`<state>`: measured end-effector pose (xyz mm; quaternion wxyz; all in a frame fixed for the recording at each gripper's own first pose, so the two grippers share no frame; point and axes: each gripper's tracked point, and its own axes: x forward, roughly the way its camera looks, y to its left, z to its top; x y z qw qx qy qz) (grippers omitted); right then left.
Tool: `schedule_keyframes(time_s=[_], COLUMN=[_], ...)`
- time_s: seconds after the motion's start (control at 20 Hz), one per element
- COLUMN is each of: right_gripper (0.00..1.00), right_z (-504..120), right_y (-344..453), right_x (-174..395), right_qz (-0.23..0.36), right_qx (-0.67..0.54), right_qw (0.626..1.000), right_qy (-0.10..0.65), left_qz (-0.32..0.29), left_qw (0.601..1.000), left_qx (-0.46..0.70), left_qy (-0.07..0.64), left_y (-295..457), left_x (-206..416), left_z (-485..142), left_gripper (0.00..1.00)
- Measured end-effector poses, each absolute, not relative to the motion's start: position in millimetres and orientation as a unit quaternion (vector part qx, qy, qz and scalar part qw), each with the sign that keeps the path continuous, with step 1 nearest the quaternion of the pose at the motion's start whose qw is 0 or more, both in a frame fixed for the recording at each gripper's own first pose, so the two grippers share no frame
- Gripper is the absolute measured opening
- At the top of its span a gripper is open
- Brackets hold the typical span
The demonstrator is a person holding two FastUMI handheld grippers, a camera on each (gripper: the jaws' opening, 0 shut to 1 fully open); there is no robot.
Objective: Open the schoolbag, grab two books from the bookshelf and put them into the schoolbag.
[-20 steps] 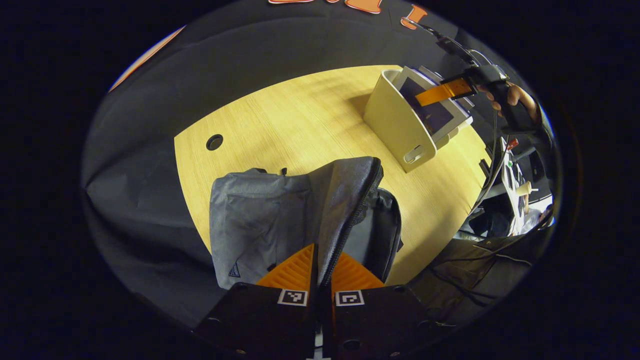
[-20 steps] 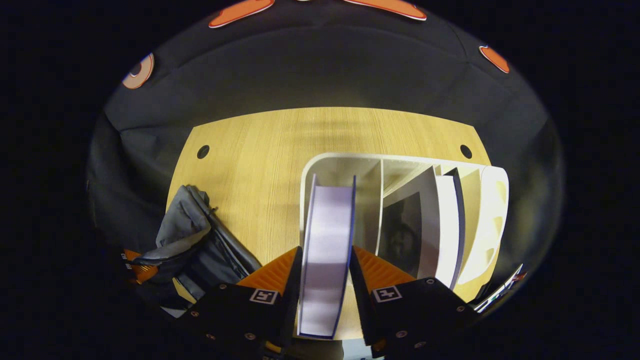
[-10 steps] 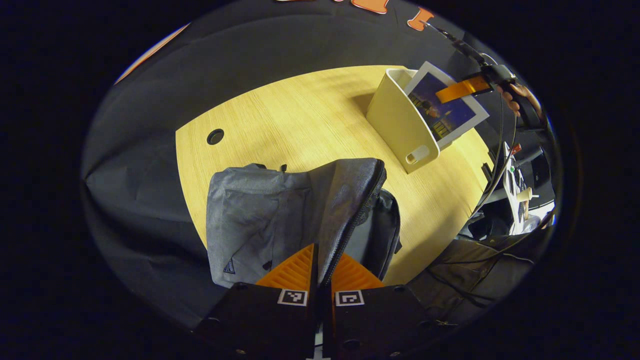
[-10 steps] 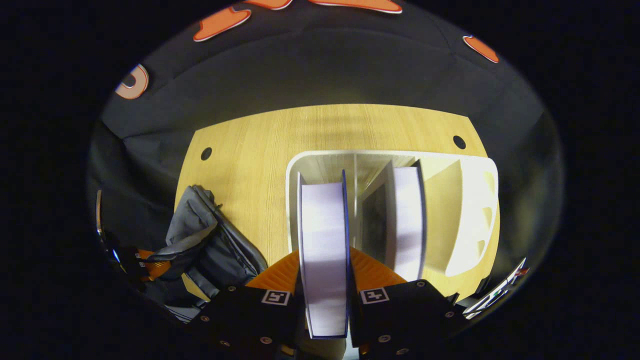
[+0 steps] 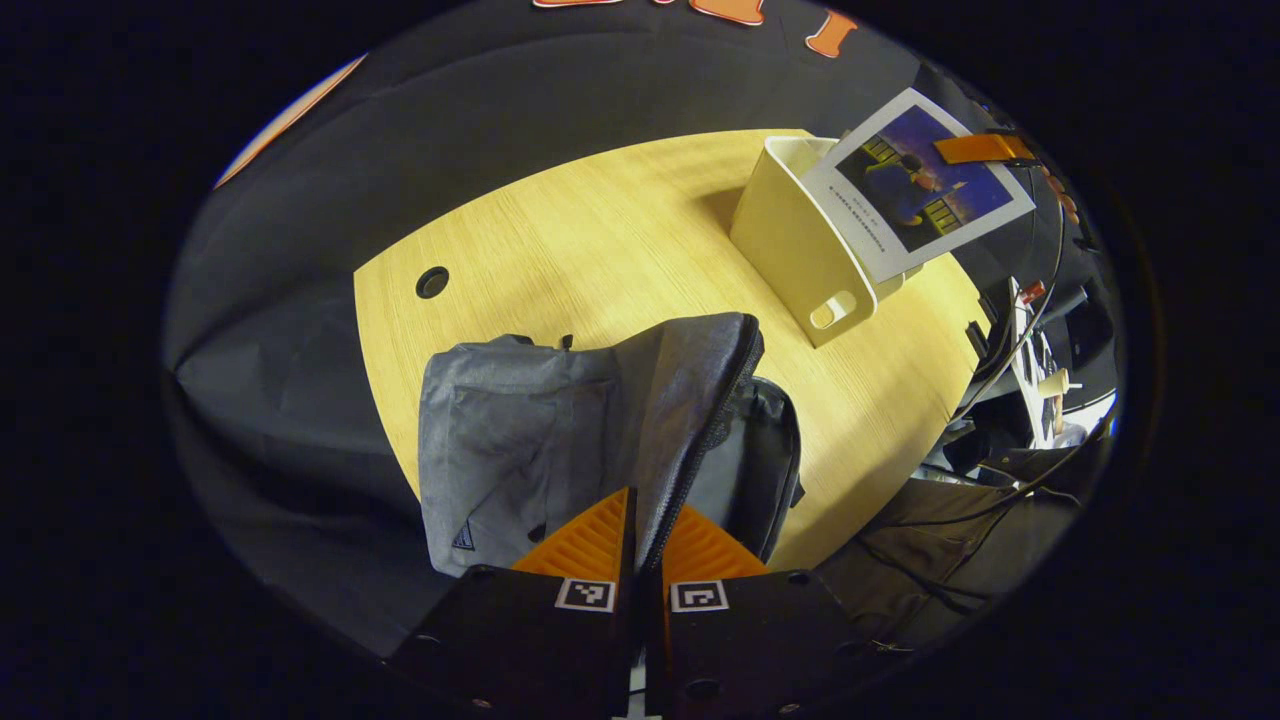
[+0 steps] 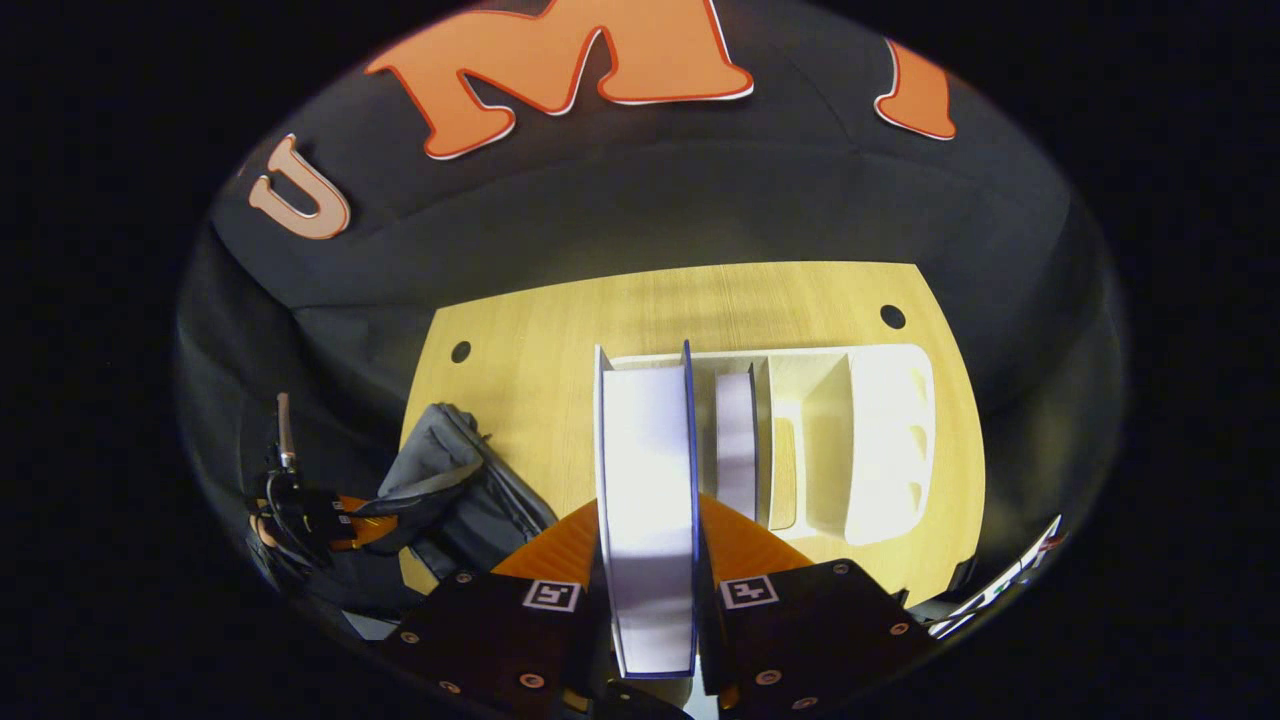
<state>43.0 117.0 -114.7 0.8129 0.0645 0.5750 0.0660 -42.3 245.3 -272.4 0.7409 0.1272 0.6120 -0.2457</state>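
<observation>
Wooden table (image 5: pixel 600 240) (two cable holes), grey schoolbag (image 5: pixel 520 440), cream bookshelf (image 5: pixel 800 250) upright

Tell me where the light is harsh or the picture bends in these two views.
Right gripper view: the white page edge of the blue-covered book glares, nearly blown out. Left gripper view: the pale wooden table curves at its edges from the fisheye lens, and the cream plastic bookshelf casts a soft shadow leftward.

Grey schoolbag (image 5: pixel 560 420), cream bookshelf (image 5: pixel 800 240), pale wood table (image 5: pixel 600 240)
</observation>
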Motion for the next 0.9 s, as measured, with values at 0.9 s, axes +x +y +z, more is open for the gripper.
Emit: schedule_keyframes(time_s=[0.9], right_gripper=[0.36], right_z=[-90.7], right_y=[159.2], right_x=[-9.3], right_qz=[0.143], right_qx=[0.201], right_qw=[0.822], right_qy=[0.514], left_qz=[-0.233], left_qw=[0.772], left_qx=[0.063], left_qy=[0.588], left_y=[201.2], left_x=[-49.5], left_z=[-265.2], left_gripper=[0.05])
